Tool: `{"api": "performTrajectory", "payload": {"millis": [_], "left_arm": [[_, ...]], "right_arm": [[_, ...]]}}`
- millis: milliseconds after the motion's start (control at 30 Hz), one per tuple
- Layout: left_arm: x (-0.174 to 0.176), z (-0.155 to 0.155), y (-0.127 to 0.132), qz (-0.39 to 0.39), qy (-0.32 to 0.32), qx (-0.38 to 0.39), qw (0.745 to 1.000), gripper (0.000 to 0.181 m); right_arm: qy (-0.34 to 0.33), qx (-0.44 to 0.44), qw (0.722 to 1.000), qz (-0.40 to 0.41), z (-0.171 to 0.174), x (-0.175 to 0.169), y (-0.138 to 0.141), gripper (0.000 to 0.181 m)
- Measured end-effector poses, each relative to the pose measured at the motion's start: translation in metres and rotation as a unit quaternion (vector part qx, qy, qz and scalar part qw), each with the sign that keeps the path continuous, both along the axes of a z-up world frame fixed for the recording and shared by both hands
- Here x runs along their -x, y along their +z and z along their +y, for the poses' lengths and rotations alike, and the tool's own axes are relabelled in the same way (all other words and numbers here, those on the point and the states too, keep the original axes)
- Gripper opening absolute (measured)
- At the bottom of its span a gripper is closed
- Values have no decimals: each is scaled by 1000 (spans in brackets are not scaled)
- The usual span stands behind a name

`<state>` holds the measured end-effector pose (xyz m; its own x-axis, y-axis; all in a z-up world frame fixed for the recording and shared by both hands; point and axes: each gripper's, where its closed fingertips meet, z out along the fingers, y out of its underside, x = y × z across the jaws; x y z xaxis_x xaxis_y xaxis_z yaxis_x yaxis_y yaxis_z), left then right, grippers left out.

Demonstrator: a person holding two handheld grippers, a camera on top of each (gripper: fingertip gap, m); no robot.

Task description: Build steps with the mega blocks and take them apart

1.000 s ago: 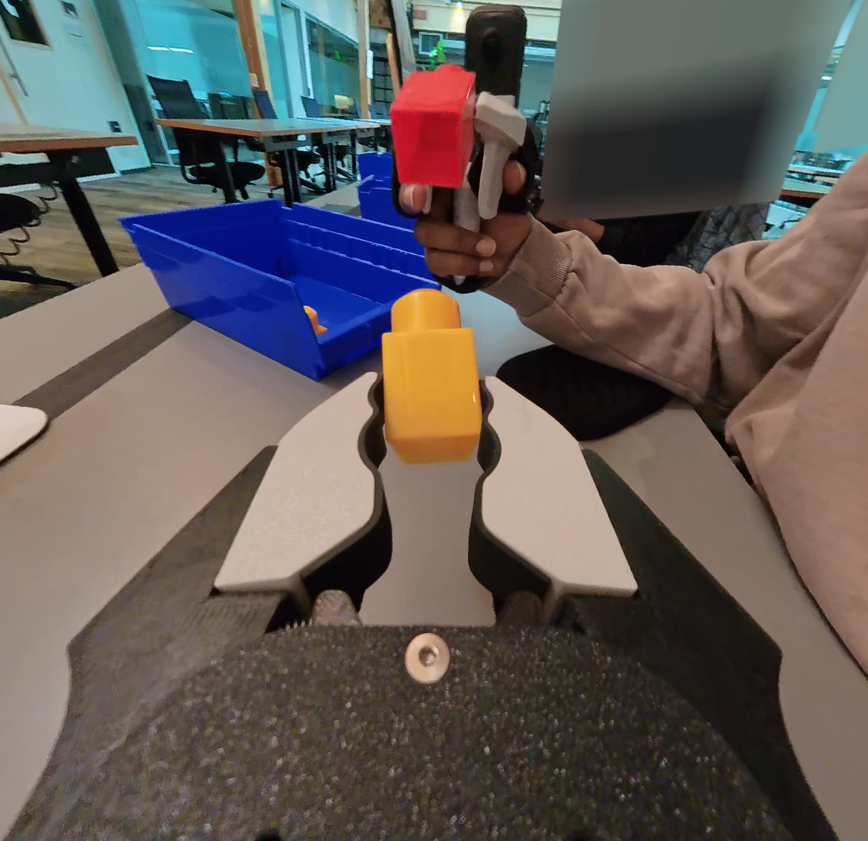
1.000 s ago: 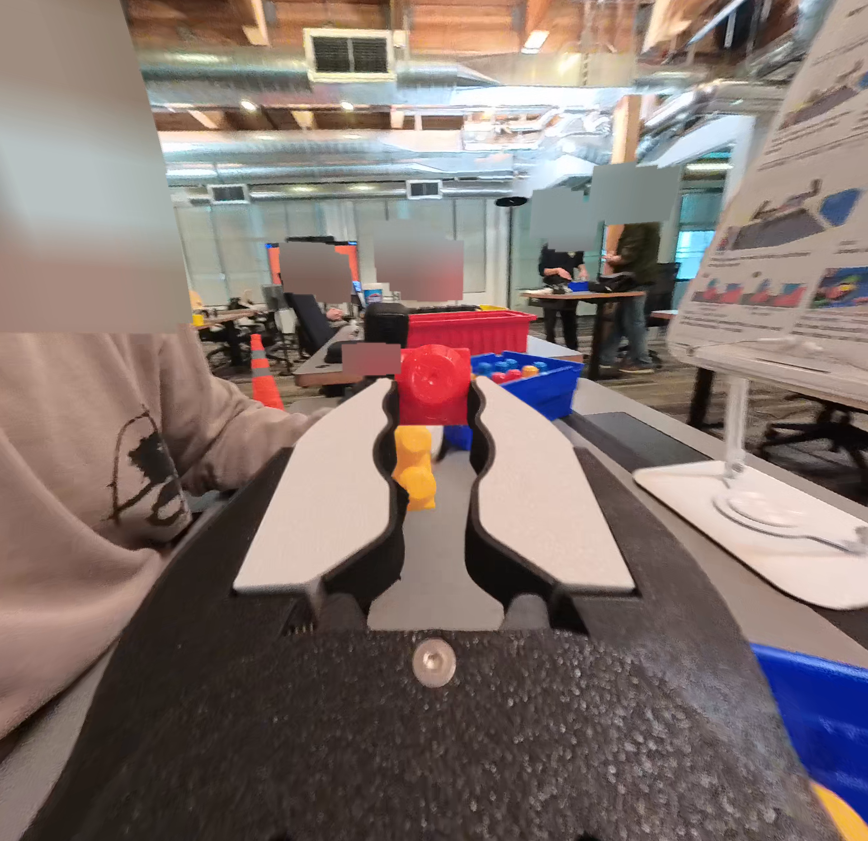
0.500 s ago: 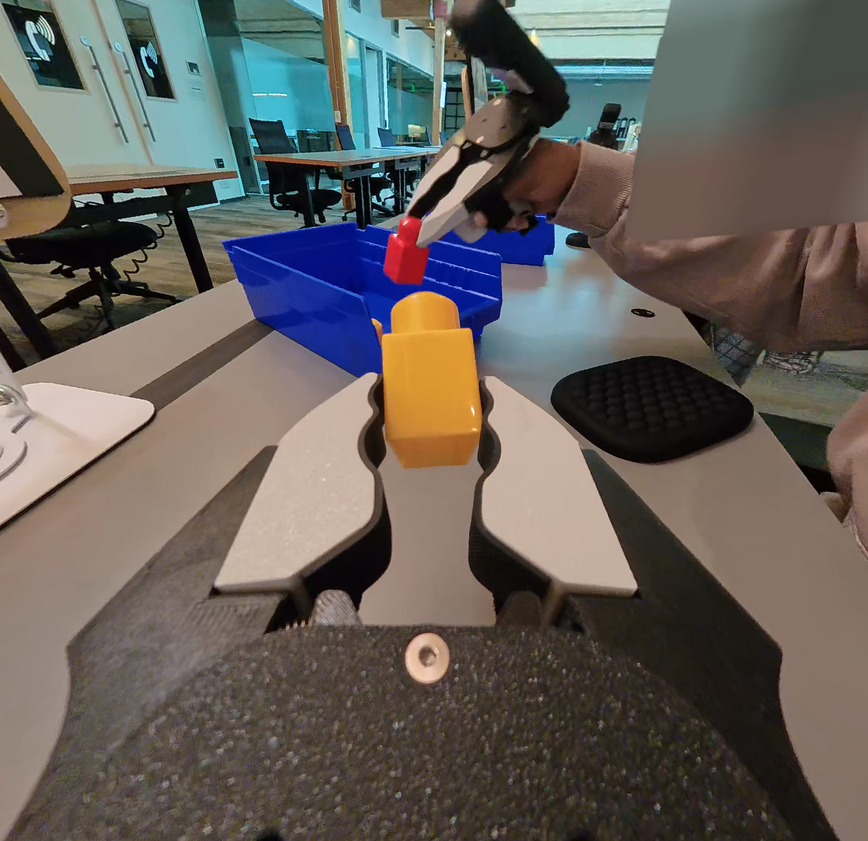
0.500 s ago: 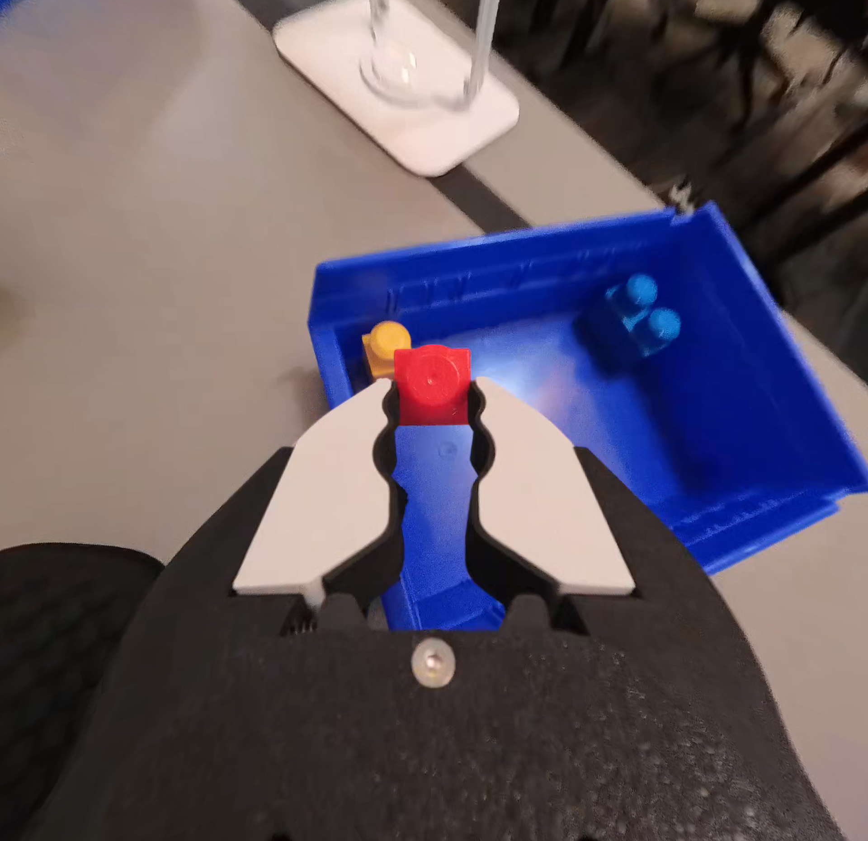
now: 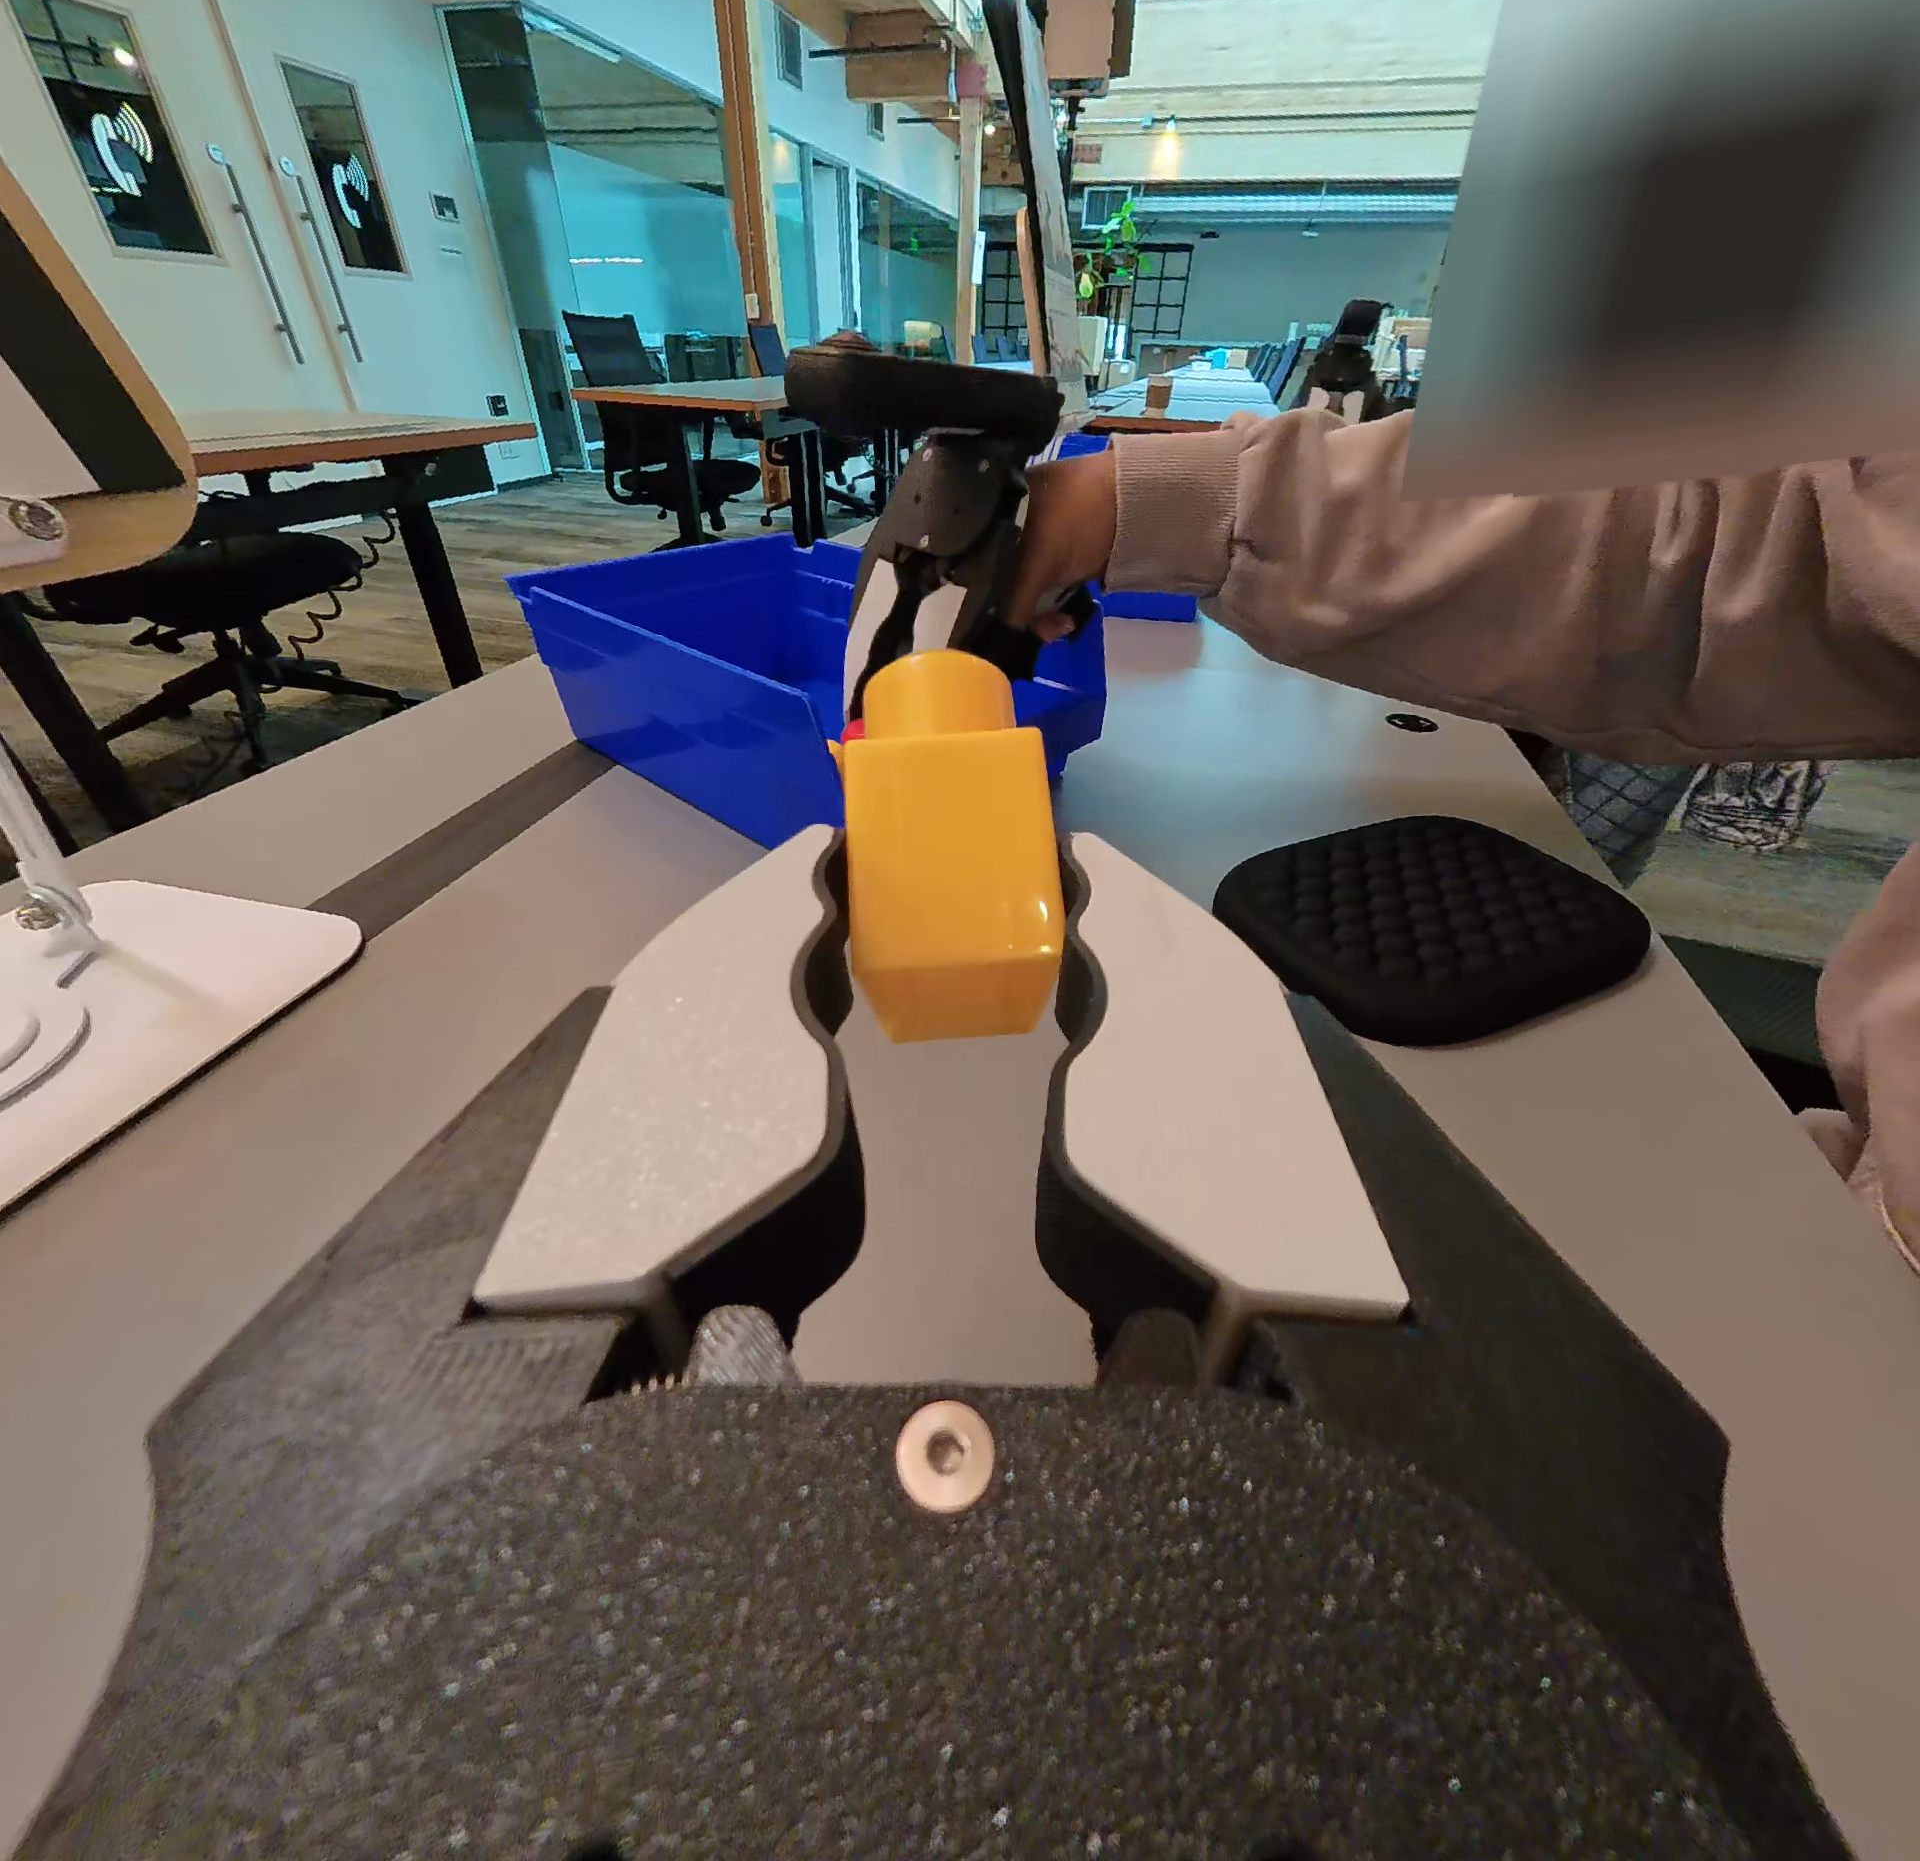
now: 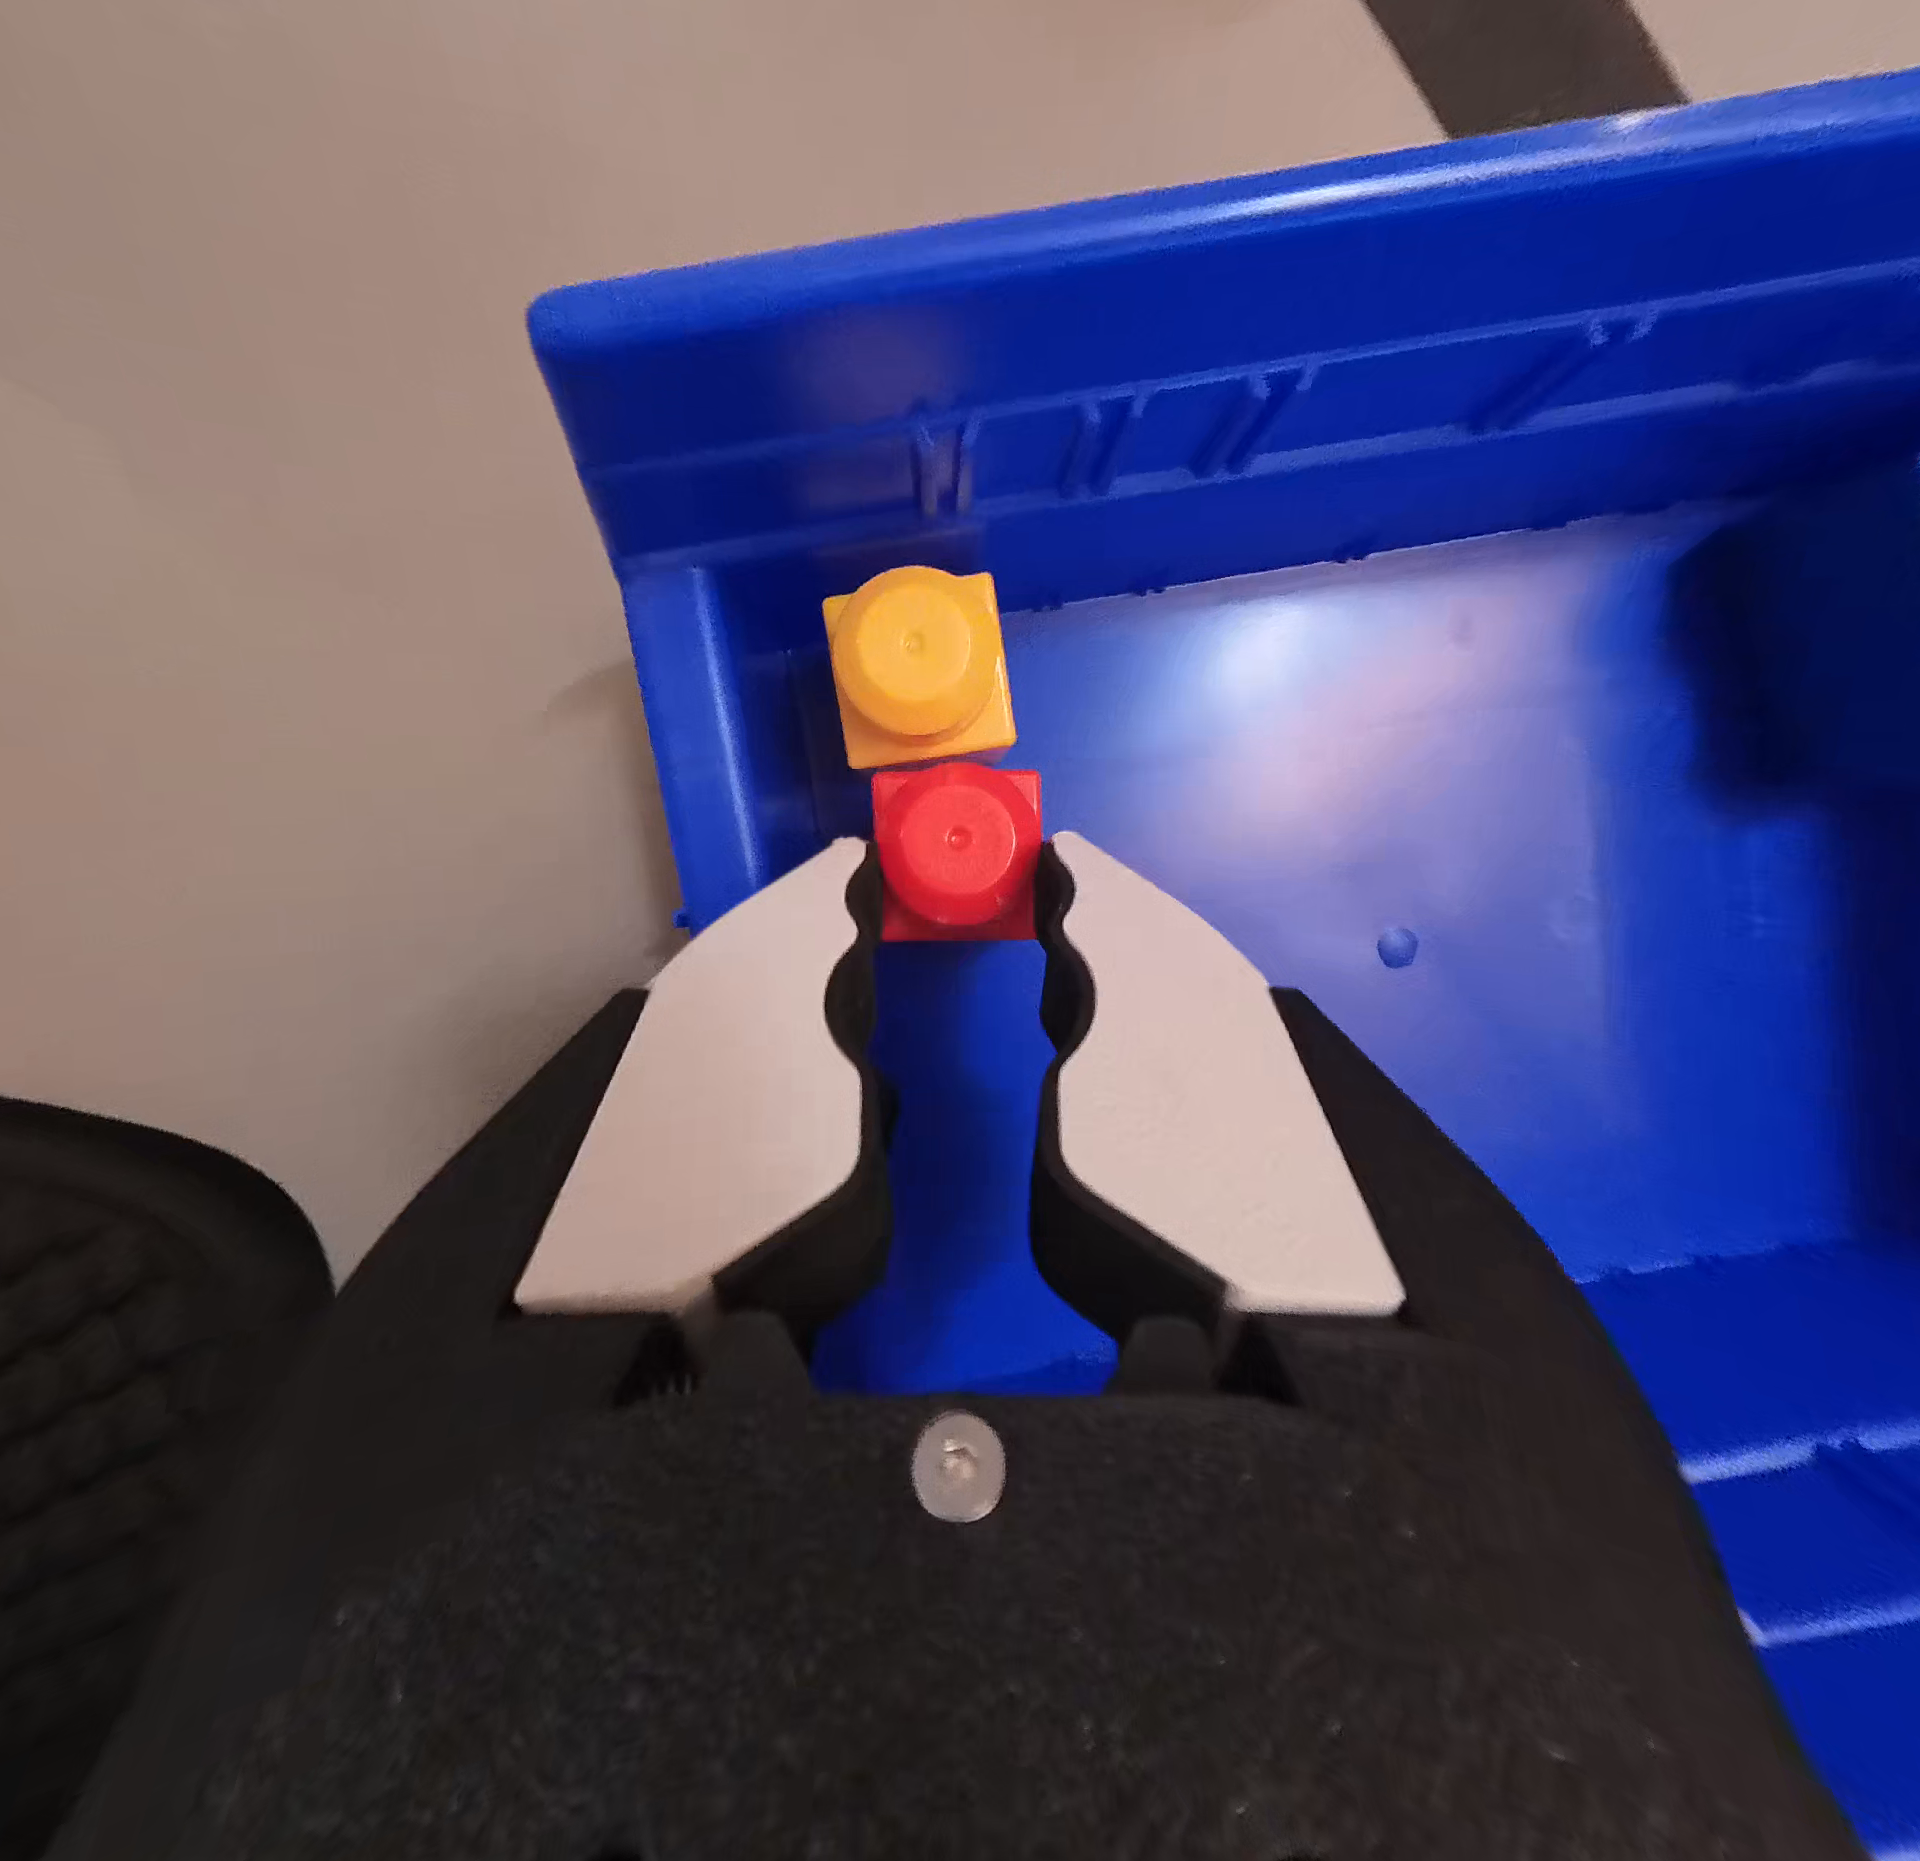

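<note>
A: How far along is the job judged to be?

B: Late in the take-apart half, it seems. No assembled steps are seen anywhere. A single-stud yellow block [image 5: 951, 876] is pinched between the left tongs [image 5: 948, 912] and held above the grey table [image 5: 1195, 772], short of the blue bin [image 5: 686, 679].

A: And the other side?

B: A single-stud red block [image 6: 956, 855] is gripped at the tips of the right tongs [image 6: 954, 881], which are pointed down into the bin [image 6: 1247, 377]. It is held just beside a second yellow block [image 6: 916, 668] that stands in the bin's corner; whether the two touch cannot be told.

A: What is left?

B: The red block is probably to be let go in the bin, and the held yellow one put in after it. A dark shape at the bin's far side is too blurred to be named.
</note>
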<state>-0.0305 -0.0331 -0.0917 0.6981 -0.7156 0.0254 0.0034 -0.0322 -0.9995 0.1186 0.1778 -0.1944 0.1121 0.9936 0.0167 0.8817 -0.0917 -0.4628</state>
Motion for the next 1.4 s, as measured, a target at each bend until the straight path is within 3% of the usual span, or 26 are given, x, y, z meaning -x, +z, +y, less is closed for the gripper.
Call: {"api": "performTrajectory", "payload": {"millis": [167, 267, 433, 567, 700, 800, 900, 1233, 1400], "left_arm": [[-1, -1, 1, -3, -6, 2, 1000, 37], [-4, -3, 1, -3, -12, 2, 1000, 37], [-9, -5, 2, -12, -27, 2, 1000, 37], [-19, -11, 0, -18, -56, 7, 998, 37], [-37, -22, -1, -22, -104, 12, 994, 37], [-50, -30, -3, -18, -132, 15, 991, 37], [-56, -34, -4, -19, -150, 17, 988, 37], [-58, -40, 3, -30, -162, 5, 986, 37], [-59, -40, 5, -29, -161, -2, 987, 37]], "right_arm": [[9, 10, 1000, 3, -3, 1, -1, 28], [1, -1, 1000, 6, -2, -1, 1, 47], [12, -44, 996, 81, -15, 6, 45, 64], [111, -17, 978, 175, -80, 34, 82, 63], [232, 61, 934, 264, -168, 62, 103, 61], [273, 88, 915, 283, -209, 75, 101, 60], [293, 92, 909, 281, -229, 83, 91, 52], [312, 103, 905, 268, -242, 77, 82, 29], [311, 105, 904, 275, -242, 76, 86, 28]]}}
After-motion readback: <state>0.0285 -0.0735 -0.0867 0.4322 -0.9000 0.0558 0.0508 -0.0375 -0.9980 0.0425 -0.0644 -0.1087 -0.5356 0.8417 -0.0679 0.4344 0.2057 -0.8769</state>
